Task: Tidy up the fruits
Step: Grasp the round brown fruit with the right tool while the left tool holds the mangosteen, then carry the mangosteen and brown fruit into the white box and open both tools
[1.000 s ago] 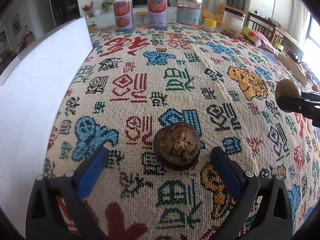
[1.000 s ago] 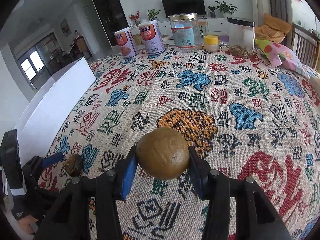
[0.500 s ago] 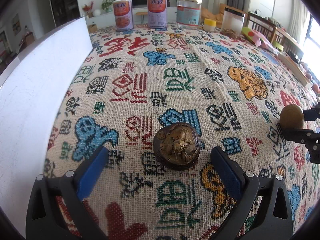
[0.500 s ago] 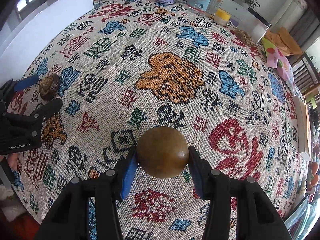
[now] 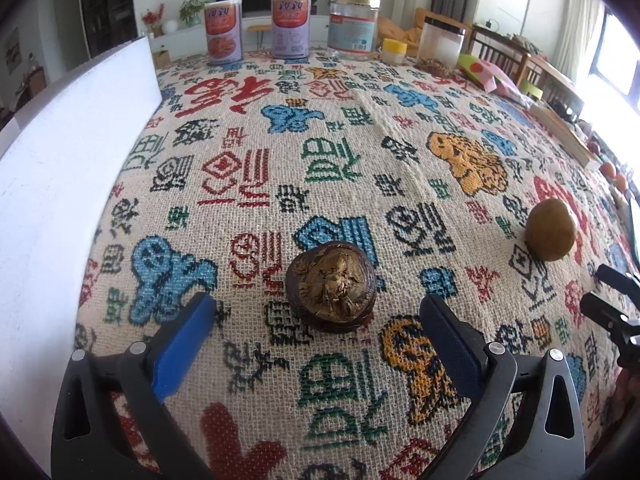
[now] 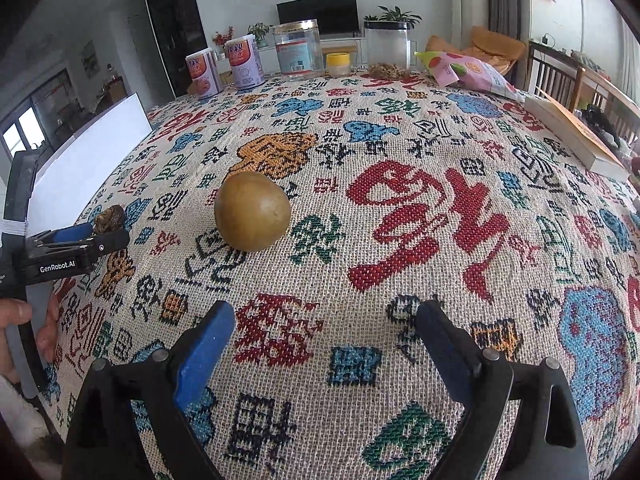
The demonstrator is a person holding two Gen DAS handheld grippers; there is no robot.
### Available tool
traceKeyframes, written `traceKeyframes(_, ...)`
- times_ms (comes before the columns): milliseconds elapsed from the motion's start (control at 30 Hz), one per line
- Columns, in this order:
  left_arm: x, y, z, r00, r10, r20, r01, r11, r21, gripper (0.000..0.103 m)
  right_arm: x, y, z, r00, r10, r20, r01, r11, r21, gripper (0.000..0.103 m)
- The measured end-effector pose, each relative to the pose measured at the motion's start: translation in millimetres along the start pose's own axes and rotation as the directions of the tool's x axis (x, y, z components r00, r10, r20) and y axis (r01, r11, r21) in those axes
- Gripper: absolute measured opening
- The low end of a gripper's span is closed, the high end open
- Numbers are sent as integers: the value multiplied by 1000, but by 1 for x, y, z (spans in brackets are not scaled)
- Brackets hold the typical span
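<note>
On the patterned cloth (image 5: 360, 128) over the bench, seen from the left wrist, a dark wrinkled fruit (image 5: 331, 286) sits just ahead of the left gripper (image 5: 316, 340), between the lines of its 2 blue fingers (image 5: 182, 344) but touching neither; those fingers are spread wide and grasp nothing. A smooth brown fruit (image 5: 551, 229) rests on the cloth well off to the right, and the tips of the right gripper (image 5: 612, 300) show just below it at the frame's edge, clear of it. A white board (image 5: 60, 160) stands along the left side, and 2 tins (image 5: 256, 28), a glass jar (image 5: 352, 26) and other containers line the far edge. From the right wrist, the brown fruit (image 6: 252, 211) lies free on the cloth, ahead and left of the right gripper (image 6: 324, 344), whose fingers (image 6: 204, 354) are opening with nothing between them. The left gripper (image 6: 92, 236) appears at the left edge with the dark fruit (image 6: 110, 219) at its tips, and part of a hand (image 6: 24, 320) below it. By my reading, the brown fruit has just been set down and the dark one is next. To do that well, the left fingers should slide forward until the fruit sits squarely between the pads, then close gently, since its crinkled shell looks brittle and its flat shape may tip or skid on the coarse weave.
</note>
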State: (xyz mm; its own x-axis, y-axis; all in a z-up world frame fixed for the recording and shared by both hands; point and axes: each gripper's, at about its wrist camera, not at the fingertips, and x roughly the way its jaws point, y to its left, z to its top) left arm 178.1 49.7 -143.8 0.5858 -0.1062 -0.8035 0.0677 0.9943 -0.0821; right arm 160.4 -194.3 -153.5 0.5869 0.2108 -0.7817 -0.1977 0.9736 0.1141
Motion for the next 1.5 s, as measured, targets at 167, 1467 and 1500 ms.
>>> traceKeyframes(167,-7,-6,-7,1000,-17,-14,17,999,40,100,2,-7,2,1000,14,-9,-14,999,31,103)
traceKeyframes(1467,-143,286,-14,985,137,-102,-171,760,-627,42,0,416,116,847,445,-290,-531,729,-432,49)
traceKeyframes(1500,-138,288,-17,983,143,-116,-184,752,-633,43,7,424,113,863,412,-292,-504,734,-455,50)
